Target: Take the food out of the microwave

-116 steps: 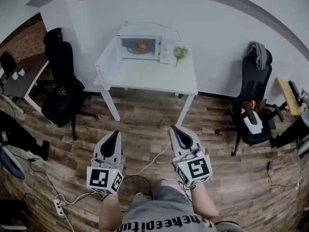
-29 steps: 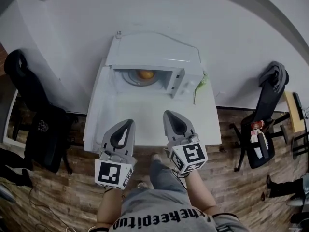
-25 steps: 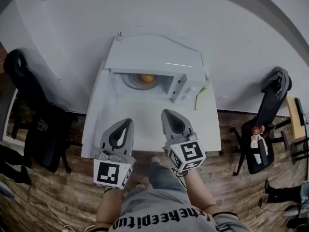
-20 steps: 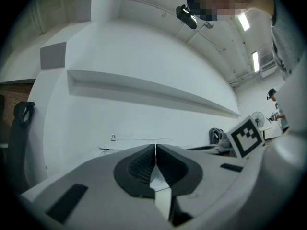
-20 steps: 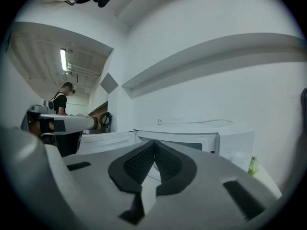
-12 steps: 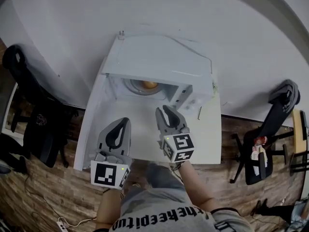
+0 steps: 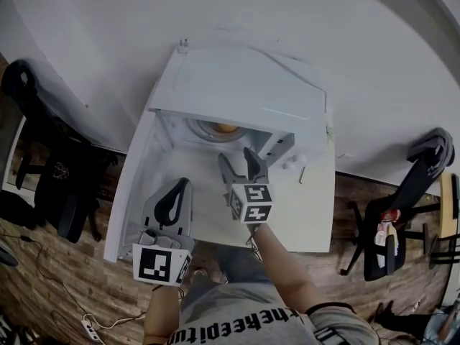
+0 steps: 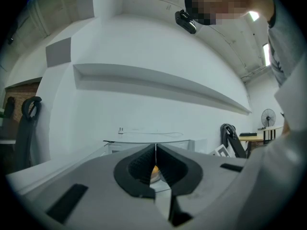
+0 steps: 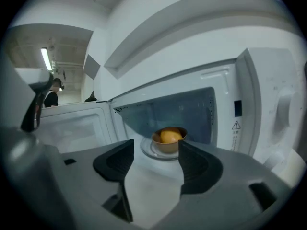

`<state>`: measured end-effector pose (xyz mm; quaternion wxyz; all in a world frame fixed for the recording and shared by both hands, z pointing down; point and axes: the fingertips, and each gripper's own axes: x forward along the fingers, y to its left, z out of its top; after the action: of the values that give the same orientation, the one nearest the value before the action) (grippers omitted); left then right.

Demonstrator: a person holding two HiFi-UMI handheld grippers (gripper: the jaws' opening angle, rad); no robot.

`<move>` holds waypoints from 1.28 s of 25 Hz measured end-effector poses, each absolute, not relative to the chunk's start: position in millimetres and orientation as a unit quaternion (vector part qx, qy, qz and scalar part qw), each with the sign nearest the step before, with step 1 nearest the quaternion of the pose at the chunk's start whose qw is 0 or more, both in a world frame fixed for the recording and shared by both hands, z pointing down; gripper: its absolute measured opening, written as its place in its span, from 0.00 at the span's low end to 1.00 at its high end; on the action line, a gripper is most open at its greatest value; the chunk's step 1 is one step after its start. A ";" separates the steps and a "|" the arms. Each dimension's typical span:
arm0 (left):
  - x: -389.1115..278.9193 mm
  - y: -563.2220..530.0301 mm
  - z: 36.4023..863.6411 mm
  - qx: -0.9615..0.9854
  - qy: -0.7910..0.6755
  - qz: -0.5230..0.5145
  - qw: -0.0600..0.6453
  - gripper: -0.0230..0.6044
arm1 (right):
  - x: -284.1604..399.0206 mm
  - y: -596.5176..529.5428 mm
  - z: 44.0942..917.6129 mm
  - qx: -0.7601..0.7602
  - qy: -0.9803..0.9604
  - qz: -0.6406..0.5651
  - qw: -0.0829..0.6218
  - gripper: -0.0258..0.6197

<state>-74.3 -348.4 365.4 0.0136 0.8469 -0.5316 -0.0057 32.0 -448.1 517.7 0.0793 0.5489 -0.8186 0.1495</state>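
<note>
Writing: a small warning-triangle label (image 9: 236,125) sits on the microwave (image 7: 241,85) front panel, right of frame, its print too small to read. Your shirt lettering (image 7: 230,330), at the bottom edge of the head view, is unclear.

The food (image 9: 169,135) is an orange lump in a round brown bowl (image 9: 168,144) on the glass turntable (image 9: 149,150), inside the cavity. The door (image 7: 133,192) hangs open at left.

Your right gripper (image 7: 238,158) faces the opening. Its jaws have just been opening and stand apart, nothing between them — the bowl is beyond.

Your left gripper (image 7: 180,187), lower left over the white table (image 7: 316,207), has its fingers pressed together, empty.

A black chair (image 7: 43,171) stands at the left edge.
</note>
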 end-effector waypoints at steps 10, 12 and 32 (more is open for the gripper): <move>-84.1 -361.8 377.2 0.838 -0.545 0.002 0.025 0.05 | 29.4 -497.3 559.4 0.572 -0.799 0.153 0.100 0.61; -86.0 -364.2 379.3 0.837 -0.547 0.003 0.027 0.05 | 29.1 -504.5 562.8 0.577 -0.796 0.151 0.105 0.63; -95.0 -384.0 397.7 0.838 -0.544 0.010 0.043 0.05 | 17.4 -558.0 580.8 0.607 -0.770 0.135 0.143 0.74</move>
<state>-95.0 -384.0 397.7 0.0431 0.8382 -0.5436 0.0095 17.4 -558.0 580.8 0.1427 0.6066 -0.7703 0.1350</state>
